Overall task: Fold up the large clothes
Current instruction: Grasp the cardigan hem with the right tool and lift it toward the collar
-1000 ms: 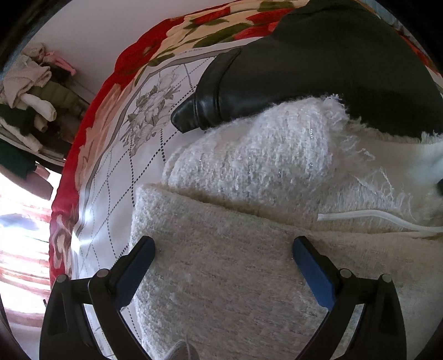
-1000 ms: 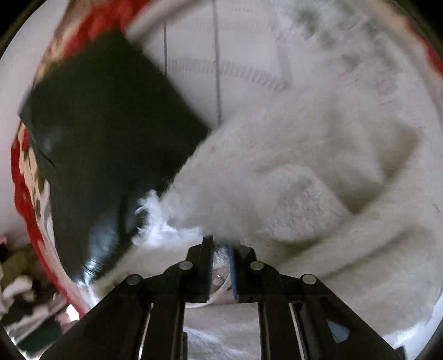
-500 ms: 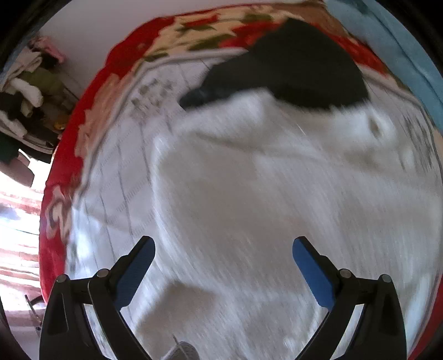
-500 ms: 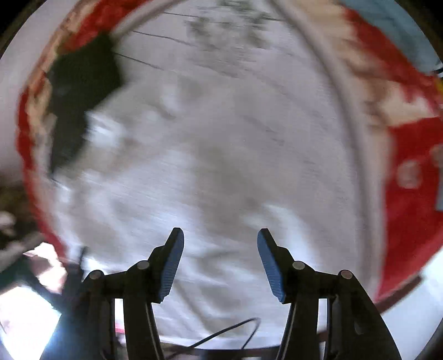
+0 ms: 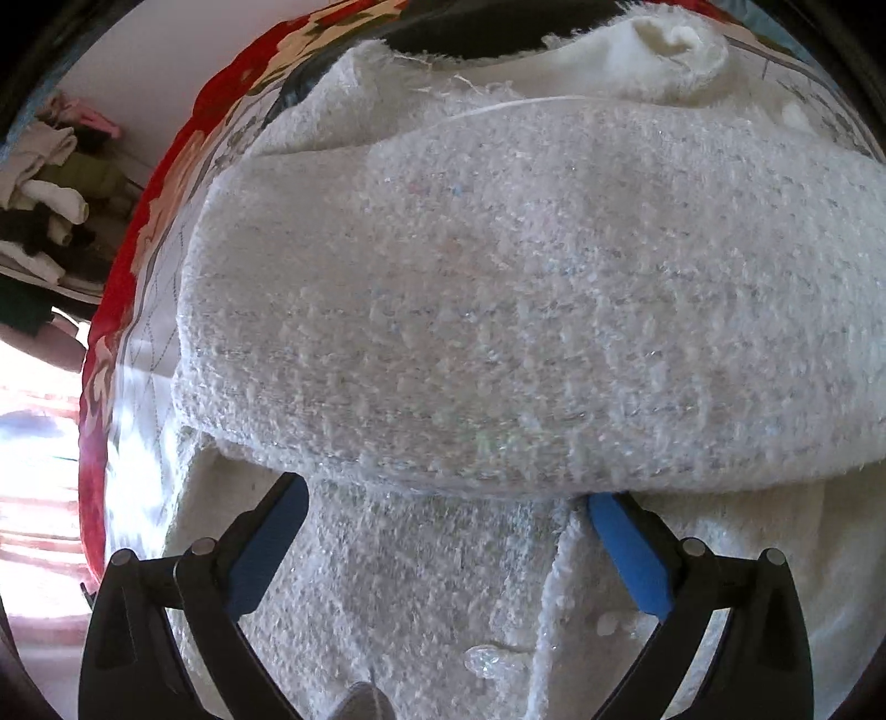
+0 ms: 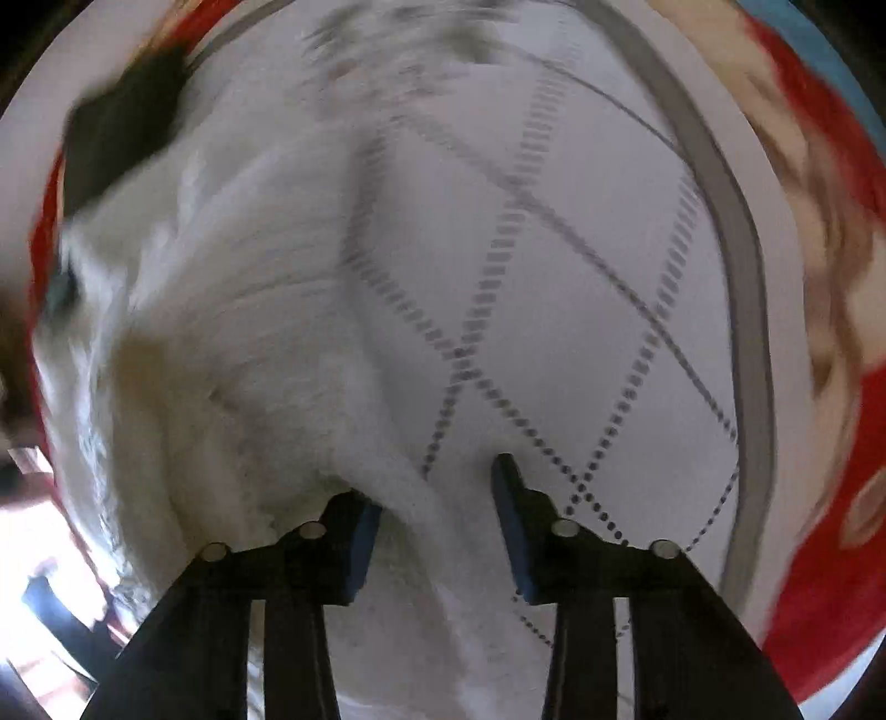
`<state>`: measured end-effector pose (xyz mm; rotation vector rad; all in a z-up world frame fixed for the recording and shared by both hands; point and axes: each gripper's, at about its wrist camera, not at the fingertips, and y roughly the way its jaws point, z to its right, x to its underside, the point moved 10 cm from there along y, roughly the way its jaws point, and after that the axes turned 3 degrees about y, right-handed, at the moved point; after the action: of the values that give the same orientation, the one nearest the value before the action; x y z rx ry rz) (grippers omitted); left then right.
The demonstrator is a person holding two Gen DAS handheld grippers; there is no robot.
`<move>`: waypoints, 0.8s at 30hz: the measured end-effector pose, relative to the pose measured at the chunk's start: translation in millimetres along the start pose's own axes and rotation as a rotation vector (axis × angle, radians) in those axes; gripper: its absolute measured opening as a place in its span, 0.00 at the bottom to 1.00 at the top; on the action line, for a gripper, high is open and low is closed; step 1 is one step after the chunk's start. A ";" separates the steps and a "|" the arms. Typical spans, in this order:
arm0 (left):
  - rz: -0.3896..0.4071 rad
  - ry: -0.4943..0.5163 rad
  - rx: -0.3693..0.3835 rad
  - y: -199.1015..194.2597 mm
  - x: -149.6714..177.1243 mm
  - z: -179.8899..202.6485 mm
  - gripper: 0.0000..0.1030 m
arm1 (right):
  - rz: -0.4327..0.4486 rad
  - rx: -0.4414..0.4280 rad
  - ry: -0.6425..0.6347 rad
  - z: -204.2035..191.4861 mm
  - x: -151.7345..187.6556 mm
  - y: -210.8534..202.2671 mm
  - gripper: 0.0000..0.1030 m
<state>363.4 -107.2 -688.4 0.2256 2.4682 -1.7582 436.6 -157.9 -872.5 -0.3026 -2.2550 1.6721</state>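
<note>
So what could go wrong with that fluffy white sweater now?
1. The right gripper is closing with only a thin edge of the fluffy white sweater between its pads, so it might slip off.
2. The left gripper hangs wide open over the folded flap; closing there could snag the loose knit or rumple the fold.
3. The black garment lies against the sweater's far edge and may get dragged along.

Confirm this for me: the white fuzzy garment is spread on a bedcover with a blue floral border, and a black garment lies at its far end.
Not quite: the bedcover's floral border is red, not blue, as the left wrist view shows along its left side. The rest holds: the white fuzzy garment is spread on it, and a black garment lies at its far end.
</note>
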 end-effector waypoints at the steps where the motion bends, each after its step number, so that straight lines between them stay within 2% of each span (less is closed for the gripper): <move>1: 0.000 0.003 -0.015 -1.3 0.2 -0.1 1.00 | 0.006 -0.027 0.048 7.3 -1.3 -1.9 0.34; 3: -0.008 0.003 -0.030 -3.6 1.1 0.0 1.00 | -0.038 -0.068 0.126 18.4 2.0 -6.5 0.34; 4: -0.012 -0.004 -0.030 -4.2 1.6 -0.6 1.00 | -0.086 -0.067 0.130 21.8 7.8 -9.3 0.39; 7: -0.025 -0.022 -0.024 -4.4 3.8 -0.2 1.00 | -0.157 -0.007 0.039 43.9 30.8 -25.7 0.49; 10: -0.020 -0.015 -0.026 -3.9 3.7 -1.6 1.00 | -0.251 0.052 -0.028 80.3 65.2 -19.2 0.49; 11: -0.015 -0.007 -0.027 -3.0 3.7 -2.3 1.00 | -0.276 0.035 -0.022 92.5 76.3 -14.9 0.36; 13: -0.002 0.016 -0.026 -2.1 4.1 -2.7 1.00 | -0.262 -0.032 0.050 116.7 90.6 -18.0 0.12; 16: 0.021 0.078 -0.026 -3.0 6.6 -3.2 1.00 | -0.250 -0.140 0.180 132.7 106.0 -20.8 0.08; 18: 0.023 0.112 -0.012 -2.9 11.3 -6.3 1.00 | -0.263 -0.186 0.244 144.4 129.6 -22.1 0.08; 23: 0.031 0.196 -0.007 3.1 29.0 -30.1 1.00 | -0.360 -0.343 0.366 125.7 194.7 -16.3 0.08; 24: 0.032 0.216 -0.011 5.6 35.3 -37.3 1.00 | -0.376 -0.346 0.386 130.9 209.8 -17.9 0.08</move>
<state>329.8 -68.1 -687.4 0.4745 2.6012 -1.7932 193.5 -205.7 -863.8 -0.2348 -2.1284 0.9448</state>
